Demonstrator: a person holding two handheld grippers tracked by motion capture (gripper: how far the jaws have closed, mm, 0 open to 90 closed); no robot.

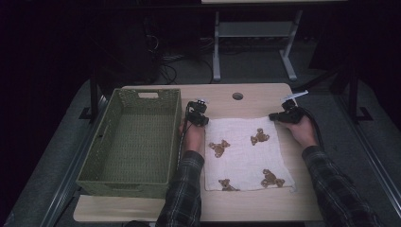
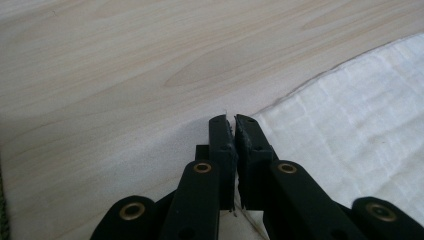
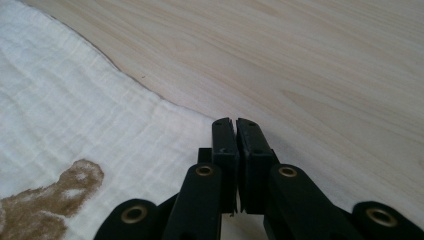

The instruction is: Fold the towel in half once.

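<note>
So the white cloth (image 1: 246, 153) with the little brown bear prints is lying flat on the worktop (image 1: 142, 205), just right of the green woven basket (image 1: 132, 142), which has nothing in it. Each hand has gone for one far corner of the cloth — the left claw (image 1: 201, 119) sits at roughly 10 o'clock on the cloth, the right claw (image 1: 280, 116) at about 2 o'clock.

In the left gripper view, the left claw (image 2: 234, 120) has its jaws pinched together with only a sliver between them, and the cloth (image 2: 360, 140) corner runs right into that sliver, so I'd call it clamped on the fabric. Same story in the right gripper view: the right claw (image 3: 234, 122) is pressed narrow right where the cloth (image 3: 90, 125) edge comes to its corner, and the hem seems to disappear between the pads.

Why hold it like this? My guess is a fold is being set up. Grabbing both far corners at once keeps that edge straight and taut, so it can be lifted and brought toward the near edge without the cloth bunching or skewing. The basket parked alongside at 9 o'clock looks like the spot for the folded cloth afterwards — handy, one short move away.

Both claws lie low and nearly flat to the wood, which makes sense for thin fabric, since there's barely any thickness to catch.
</note>
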